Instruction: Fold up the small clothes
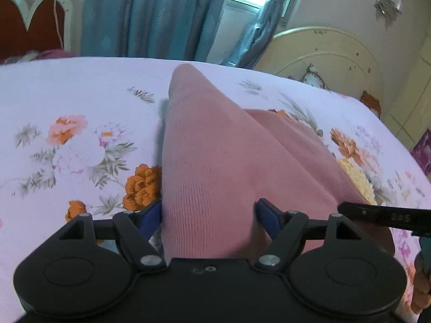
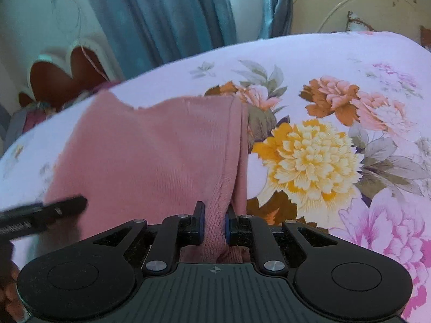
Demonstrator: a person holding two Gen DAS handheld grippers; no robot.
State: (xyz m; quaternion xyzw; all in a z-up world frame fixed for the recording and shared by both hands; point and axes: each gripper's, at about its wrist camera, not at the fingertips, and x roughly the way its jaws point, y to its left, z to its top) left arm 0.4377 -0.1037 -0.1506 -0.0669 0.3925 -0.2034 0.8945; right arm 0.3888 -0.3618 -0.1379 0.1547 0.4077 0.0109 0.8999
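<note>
Floral bedsheet [image 2: 309, 62] covers the bed under us, with teal curtains [image 1: 150, 13] and a cream headboard [image 1: 328, 53] behind. We see the pink knit garment [image 1: 215, 148] lying on the sheet, running from our tools toward 12 o'clock. Our left tool [image 1: 208, 215] stands wide, the cloth passing between its blue pads [image 1: 148, 220] without being pinched. Our right tool [image 2: 214, 224] is narrowed onto a bunched fold of the garment's edge, at 3 o'clock of the cloth

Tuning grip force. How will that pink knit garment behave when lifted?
Likely floppy: the pink knit garment bunches between the right tool pads and drapes over the floral bedsheet. Probably light, not slippery; the ribbed knit looks grippy. The left tool stands wide around it.
</note>
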